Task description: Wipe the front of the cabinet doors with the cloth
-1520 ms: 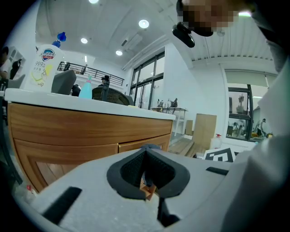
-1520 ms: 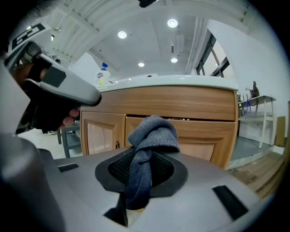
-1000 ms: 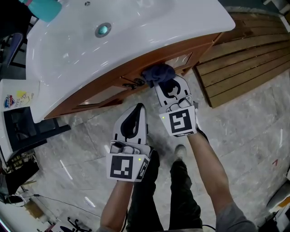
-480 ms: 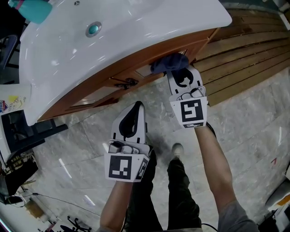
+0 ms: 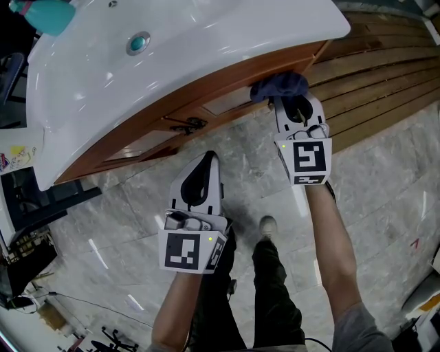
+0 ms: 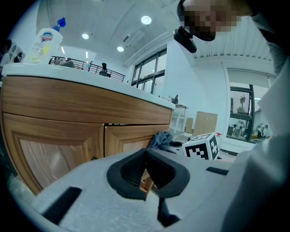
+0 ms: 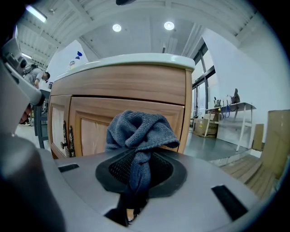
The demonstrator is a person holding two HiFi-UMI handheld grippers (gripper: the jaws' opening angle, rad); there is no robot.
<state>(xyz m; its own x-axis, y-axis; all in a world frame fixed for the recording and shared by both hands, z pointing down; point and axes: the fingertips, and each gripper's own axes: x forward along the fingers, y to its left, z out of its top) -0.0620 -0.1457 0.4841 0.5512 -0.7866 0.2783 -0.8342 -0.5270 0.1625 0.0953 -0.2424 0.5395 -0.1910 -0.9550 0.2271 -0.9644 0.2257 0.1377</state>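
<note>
A wooden cabinet with panelled doors [image 7: 93, 129] stands under a white basin top [image 5: 206, 41]. My right gripper [image 5: 294, 104] is shut on a bunched dark blue cloth [image 5: 278, 86], which presses against the right door [image 5: 230, 102] near the cabinet's right corner. In the right gripper view the cloth [image 7: 138, 131] bulges out of the jaws against that door. My left gripper [image 5: 208, 162] hangs back from the doors over the floor, shut with nothing in it. From the left gripper view, the cloth [image 6: 159, 139] and right gripper's marker cube [image 6: 202, 147] show beside the door [image 6: 129, 139].
Metal door handles [image 5: 187, 125] sit where the two doors meet. A teal-capped bottle [image 5: 51, 14] stands on the basin top. Wooden slat decking [image 5: 385, 69] lies to the right on the marble floor [image 5: 385, 199]. The person's legs and shoe [image 5: 266, 227] are below the grippers.
My right gripper has carried the cloth rightward along the right door, from near the handles toward the cabinet's right corner. The left gripper has stayed where it was.
</note>
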